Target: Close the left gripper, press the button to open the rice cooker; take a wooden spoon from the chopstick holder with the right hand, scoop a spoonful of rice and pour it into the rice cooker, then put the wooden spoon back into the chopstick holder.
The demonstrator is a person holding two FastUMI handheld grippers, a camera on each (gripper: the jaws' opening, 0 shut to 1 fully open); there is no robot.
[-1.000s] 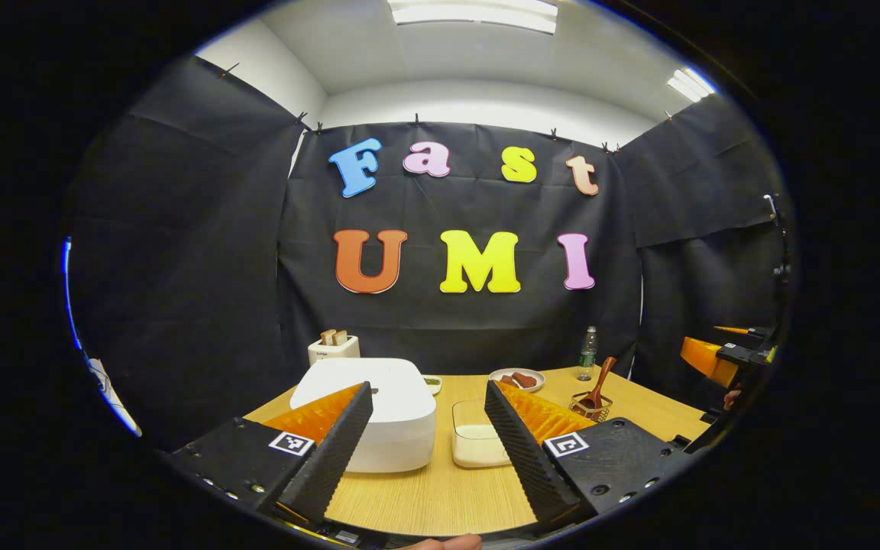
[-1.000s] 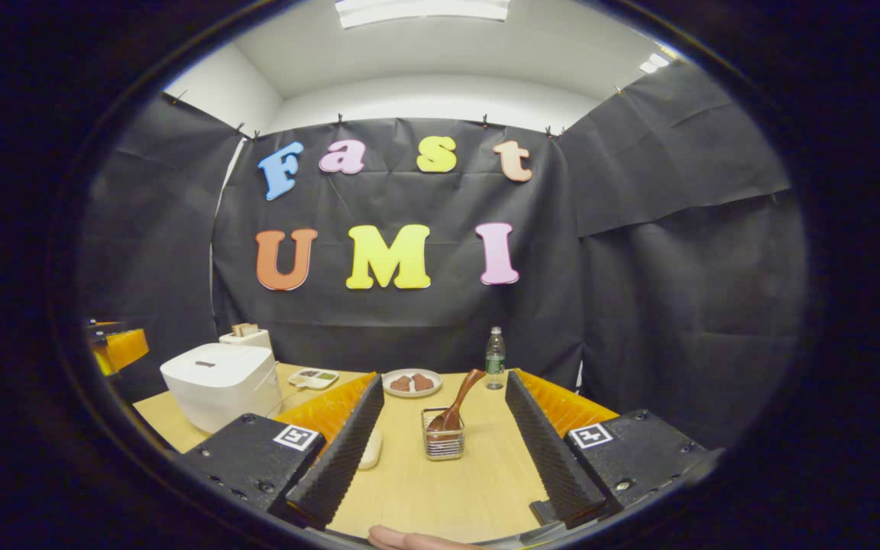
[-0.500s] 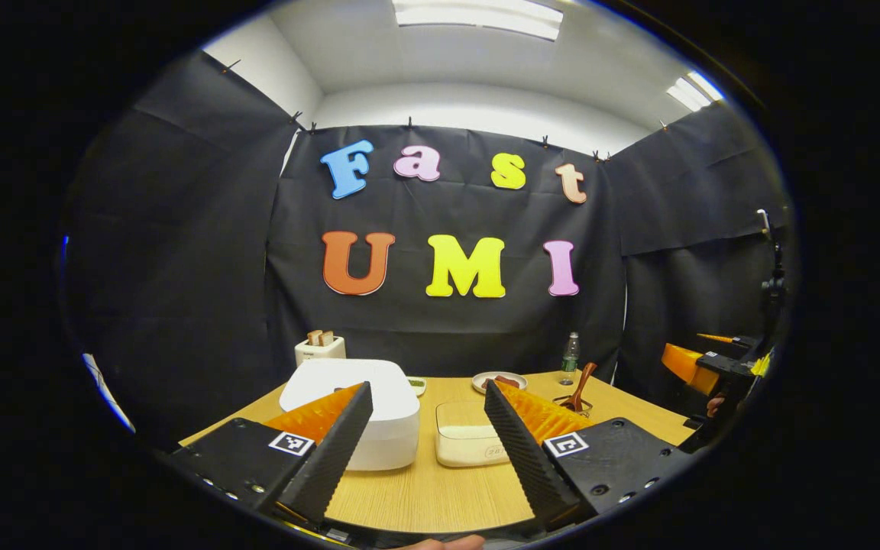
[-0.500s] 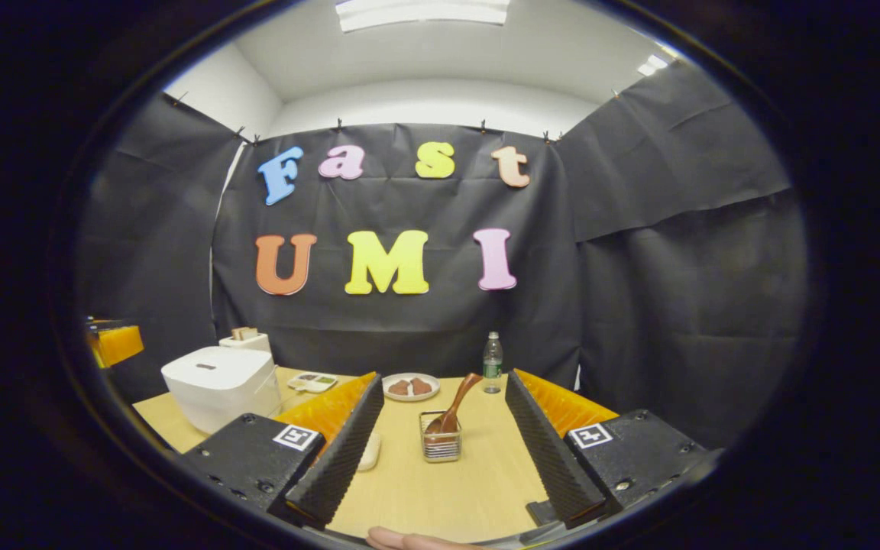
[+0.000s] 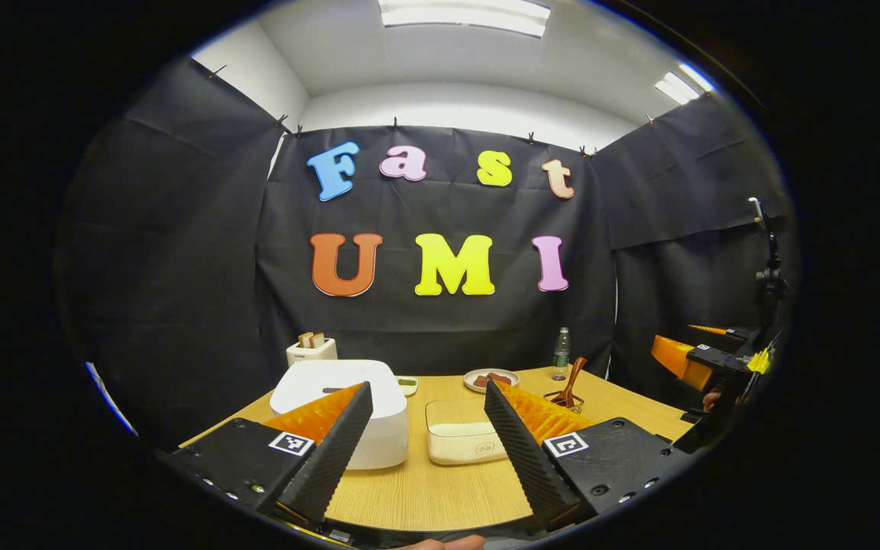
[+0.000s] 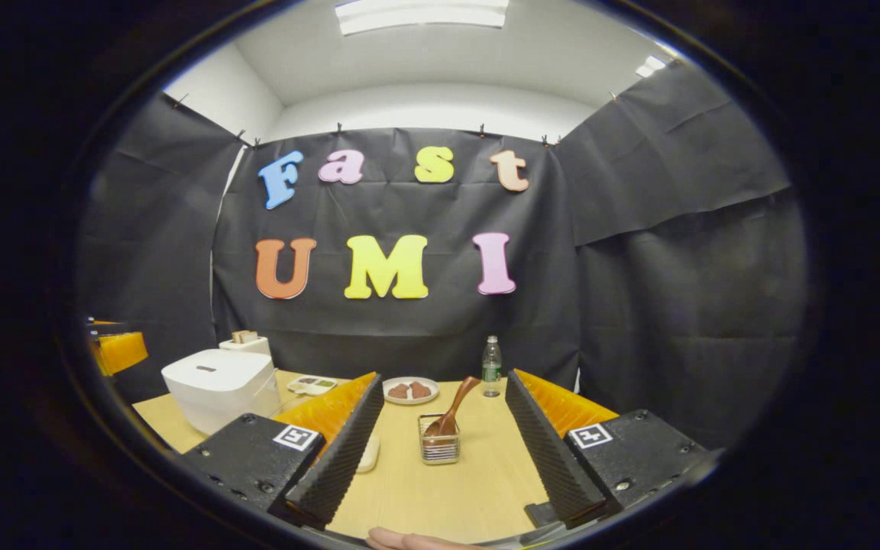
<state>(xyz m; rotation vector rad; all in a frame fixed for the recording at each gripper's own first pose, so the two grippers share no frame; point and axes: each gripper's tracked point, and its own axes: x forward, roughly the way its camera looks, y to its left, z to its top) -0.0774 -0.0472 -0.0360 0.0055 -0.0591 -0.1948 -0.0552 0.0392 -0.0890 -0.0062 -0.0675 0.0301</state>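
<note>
The white rice cooker [image 5: 348, 416] [image 6: 218, 388] stands with its lid down on the left of the wooden table [image 5: 432, 496]. Beside it sits a clear box of rice [image 5: 461, 441]. A wooden spoon [image 6: 451, 409] [image 5: 570, 380] leans in the wire chopstick holder [image 6: 440, 448]. My left gripper [image 5: 428, 451] is open, hanging above the table's near edge, short of the cooker and the rice box. My right gripper [image 6: 440, 451] is open too, with the holder ahead between its fingers but well apart from them. In the left gripper view the right gripper [image 5: 696, 359] shows at the far right.
At the back of the table stand a white toaster [image 5: 312, 350] with bread, a plate of brown food [image 6: 411, 389], a water bottle [image 6: 491, 367] and a small divided dish [image 6: 313, 383]. Black cloth walls close in the booth on three sides.
Both grippers have drawn back and lifted slightly, so the cooker, rice box and holder look smaller and farther away. Neither gripper has changed its opening.
</note>
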